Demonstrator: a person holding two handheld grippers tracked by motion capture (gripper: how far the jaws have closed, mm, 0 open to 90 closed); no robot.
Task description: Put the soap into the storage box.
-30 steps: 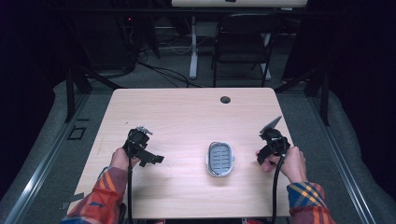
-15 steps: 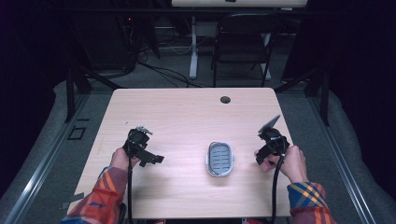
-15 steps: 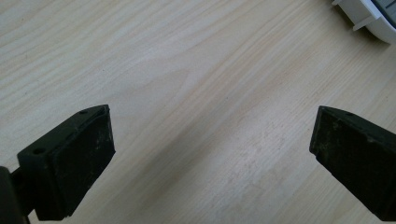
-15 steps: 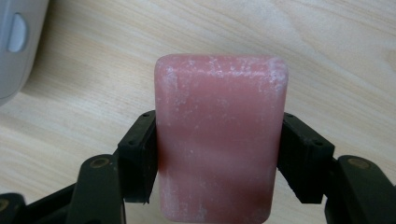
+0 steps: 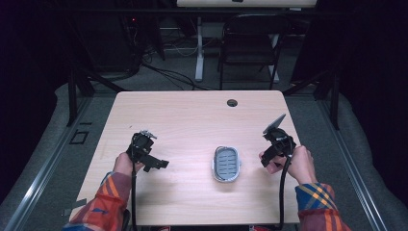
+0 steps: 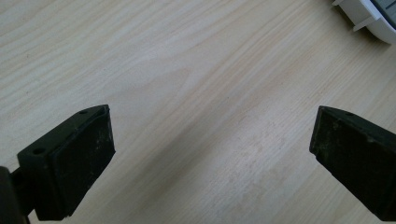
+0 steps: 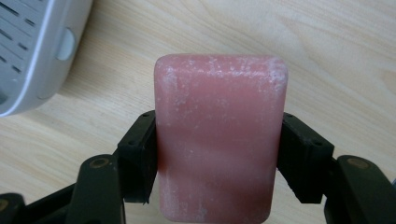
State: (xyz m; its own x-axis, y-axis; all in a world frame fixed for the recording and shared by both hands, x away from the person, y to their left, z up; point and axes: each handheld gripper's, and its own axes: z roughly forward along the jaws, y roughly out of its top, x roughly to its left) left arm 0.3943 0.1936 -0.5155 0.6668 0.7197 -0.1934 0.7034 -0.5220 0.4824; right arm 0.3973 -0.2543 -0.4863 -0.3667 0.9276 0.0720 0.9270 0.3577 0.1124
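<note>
- Left gripper [image 5: 155, 162]: it rests low over the left part of the table [image 5: 187, 115], held in the person's left hand [image 5: 124, 164]. Its jaws stand wide apart with only bare wood between them in the left gripper view, so it holds nothing.
- Soap dish [image 5: 226, 163]: a pale oval tray with a slotted grey insert, lying flat near the middle of the table, between the two grippers and apart from both. Nothing lies in it.
- Right gripper [image 5: 267, 159]: held in the right hand [image 5: 297, 163] just to the right of the dish. Its jaws are clamped on the long sides of a pink soap bar [image 7: 219, 135], which sticks out well past the pads, with the dish's rim [image 7: 32, 51] close beside it.
- Likely step: bringing the bar over to lay it in the dish.
- Risks: the bar looks smooth and is gripped only around its lower half, so a tilt or a loosened squeeze could let it slide out onto the wood. Coming in too low could knock the light dish's rim and shove it aside. Letting go off-centre could leave the bar perched on the edge.
</note>
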